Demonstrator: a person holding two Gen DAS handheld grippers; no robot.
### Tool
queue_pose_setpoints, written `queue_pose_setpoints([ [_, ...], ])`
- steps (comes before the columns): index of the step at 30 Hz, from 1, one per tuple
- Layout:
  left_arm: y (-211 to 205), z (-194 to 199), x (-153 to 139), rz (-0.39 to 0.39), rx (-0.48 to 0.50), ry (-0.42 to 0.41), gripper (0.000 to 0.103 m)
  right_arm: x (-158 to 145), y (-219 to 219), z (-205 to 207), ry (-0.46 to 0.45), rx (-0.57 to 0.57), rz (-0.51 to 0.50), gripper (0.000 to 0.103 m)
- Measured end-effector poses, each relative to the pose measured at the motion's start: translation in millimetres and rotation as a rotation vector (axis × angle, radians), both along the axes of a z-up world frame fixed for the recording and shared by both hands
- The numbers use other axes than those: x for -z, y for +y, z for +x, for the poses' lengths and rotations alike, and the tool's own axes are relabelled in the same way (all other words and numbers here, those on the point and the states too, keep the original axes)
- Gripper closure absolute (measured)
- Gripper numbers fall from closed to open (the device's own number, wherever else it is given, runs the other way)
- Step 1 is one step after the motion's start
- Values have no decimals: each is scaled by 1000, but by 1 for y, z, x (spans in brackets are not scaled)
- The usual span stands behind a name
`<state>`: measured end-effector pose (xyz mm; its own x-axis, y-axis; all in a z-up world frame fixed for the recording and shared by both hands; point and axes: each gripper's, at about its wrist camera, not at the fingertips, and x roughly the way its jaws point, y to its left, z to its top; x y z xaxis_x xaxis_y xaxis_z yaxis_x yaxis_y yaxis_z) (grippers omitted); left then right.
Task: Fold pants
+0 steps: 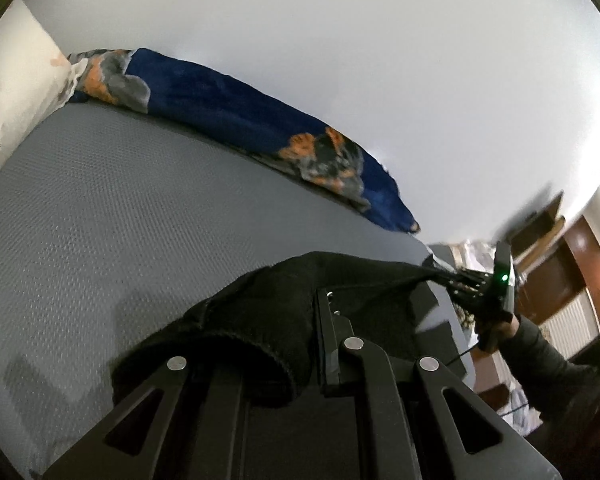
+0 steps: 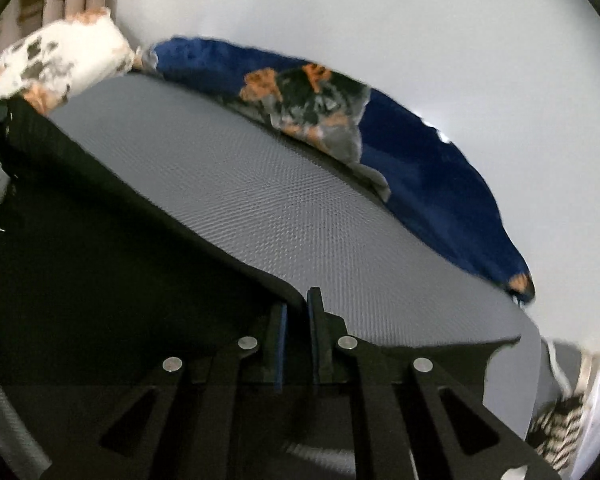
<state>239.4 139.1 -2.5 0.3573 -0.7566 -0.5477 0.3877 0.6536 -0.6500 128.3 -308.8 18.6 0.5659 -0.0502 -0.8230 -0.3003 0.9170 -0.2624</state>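
Note:
The black pants hang stretched above a grey textured mattress. My left gripper is shut on a bunched hem of the pants, which drapes over and hides the left finger. In the left wrist view the right gripper sits at the far right, shut on the other end of the fabric. In the right wrist view the pants spread taut to the left, and my right gripper pinches their edge between its blue pads above the mattress.
A blue blanket with orange and grey print lies along the far edge of the mattress by the white wall; it shows in the right wrist view too. A floral pillow sits at the left end. Wooden furniture stands right.

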Motion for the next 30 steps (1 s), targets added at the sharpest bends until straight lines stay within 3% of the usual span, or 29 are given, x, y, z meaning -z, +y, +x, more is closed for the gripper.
queue_pose_setpoints([
  [7, 7, -67, 16, 59, 121, 27, 92, -3, 2, -92, 56, 67, 79, 96],
  [11, 8, -98, 42, 109, 189, 94, 90, 18, 4, -132, 138, 92, 106, 96],
  [16, 2, -125, 73, 225, 245, 173, 84, 56, 5, -151, 215, 112, 106, 96],
  [18, 4, -131, 83, 279, 230, 198, 76, 72, 6, -152, 250, 109, 94, 97],
  [23, 16, -139, 74, 303, 169, 226, 68, 91, 10, -151, 283, 97, 78, 96],
  [25, 17, -140, 68, 371, 128, 223, 39, 92, 9, -150, 282, 98, 83, 97],
  [30, 35, -143, 47, 345, 26, 276, 38, 92, 9, -151, 274, 107, 101, 96],
])
